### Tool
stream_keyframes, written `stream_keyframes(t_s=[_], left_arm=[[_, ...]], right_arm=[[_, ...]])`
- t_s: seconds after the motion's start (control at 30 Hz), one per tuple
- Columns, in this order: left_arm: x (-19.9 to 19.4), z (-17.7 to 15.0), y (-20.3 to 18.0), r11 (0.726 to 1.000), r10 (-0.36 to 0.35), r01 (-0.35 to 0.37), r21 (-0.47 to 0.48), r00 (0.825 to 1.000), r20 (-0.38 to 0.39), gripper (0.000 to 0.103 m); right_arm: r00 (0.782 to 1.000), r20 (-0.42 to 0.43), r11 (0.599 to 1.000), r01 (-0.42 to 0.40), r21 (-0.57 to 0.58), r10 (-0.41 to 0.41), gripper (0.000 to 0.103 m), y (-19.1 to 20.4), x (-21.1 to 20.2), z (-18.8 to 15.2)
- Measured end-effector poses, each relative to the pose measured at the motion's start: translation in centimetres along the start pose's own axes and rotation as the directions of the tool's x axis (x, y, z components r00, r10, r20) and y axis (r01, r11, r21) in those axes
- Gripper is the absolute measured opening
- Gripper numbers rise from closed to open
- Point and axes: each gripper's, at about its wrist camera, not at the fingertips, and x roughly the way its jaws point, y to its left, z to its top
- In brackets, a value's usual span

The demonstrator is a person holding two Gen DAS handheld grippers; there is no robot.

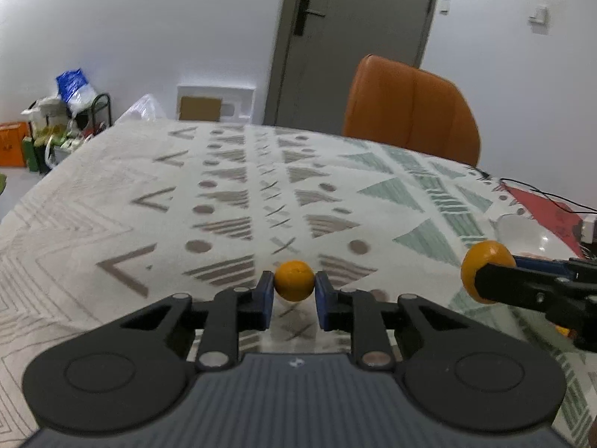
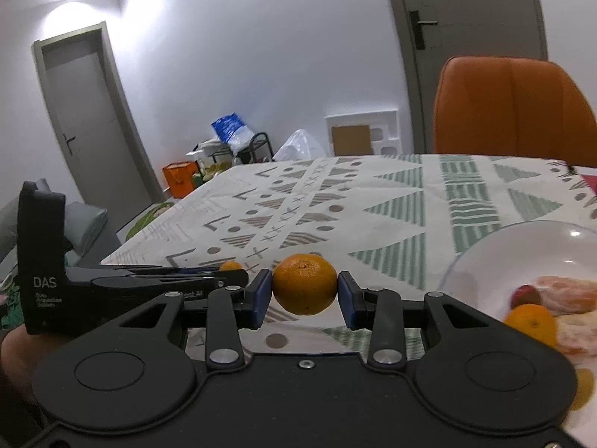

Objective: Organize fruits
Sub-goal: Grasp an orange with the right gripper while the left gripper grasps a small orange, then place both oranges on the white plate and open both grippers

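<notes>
My left gripper is shut on a small orange, held above the patterned tablecloth. My right gripper is shut on a larger orange, also held above the table. In the left wrist view the right gripper comes in from the right with its orange. In the right wrist view the left gripper lies to the left with its small orange just showing. A white bowl at the right holds an orange, peeled orange pieces and a red fruit.
The patterned tablecloth covers the table. An orange chair stands at the far edge. A red mat with a black cable lies at the far right. The white bowl shows behind the right gripper. Clutter and bags stand by the far wall.
</notes>
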Motion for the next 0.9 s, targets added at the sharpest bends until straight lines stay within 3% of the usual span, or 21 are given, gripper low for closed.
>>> stream_keyframes(t_s=[0.9], left_arm=[[-1.7,0.6,-9.1,0.983,-0.158,0.154,0.1,0.987,0.034,0.022]], right_arm=[[0.973,0.086,0.969,0.202,0.144,-0.215,0.036,-8.6,-7.4,-2.6]])
